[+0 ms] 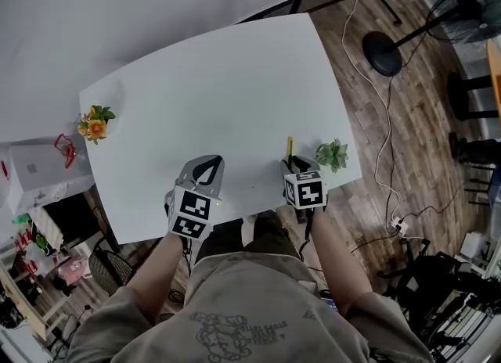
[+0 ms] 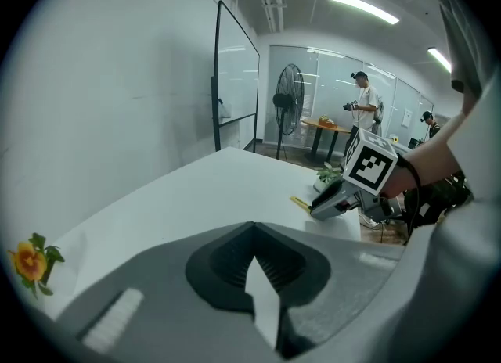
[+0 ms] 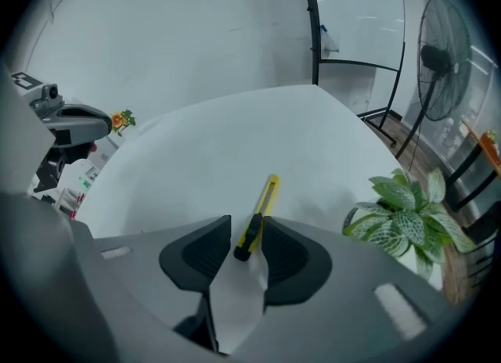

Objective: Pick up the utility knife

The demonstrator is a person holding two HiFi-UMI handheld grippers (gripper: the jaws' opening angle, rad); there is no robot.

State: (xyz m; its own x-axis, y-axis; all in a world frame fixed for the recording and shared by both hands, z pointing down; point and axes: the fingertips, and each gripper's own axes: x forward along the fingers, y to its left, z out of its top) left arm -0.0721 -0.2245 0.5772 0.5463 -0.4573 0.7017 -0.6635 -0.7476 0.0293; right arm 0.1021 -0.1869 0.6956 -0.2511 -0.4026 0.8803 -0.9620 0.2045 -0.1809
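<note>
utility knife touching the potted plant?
Apart. The right gripper view shows a strip of bare table between the utility knife and the plant.

Item: utility knife (image 3: 258, 214), slim, with a yellow body and a black part at its near end.
Pose: lying flat, long axis running near to far, far end leaning slightly right.
Location: on the white table (image 3: 235, 142), right side, close to the near edge, just left of the small potted plant (image 3: 407, 213).
Relation: black near end sits between the parted jaws of the right gripper (image 3: 246, 224); contact with the pads cannot be confirmed.
</note>
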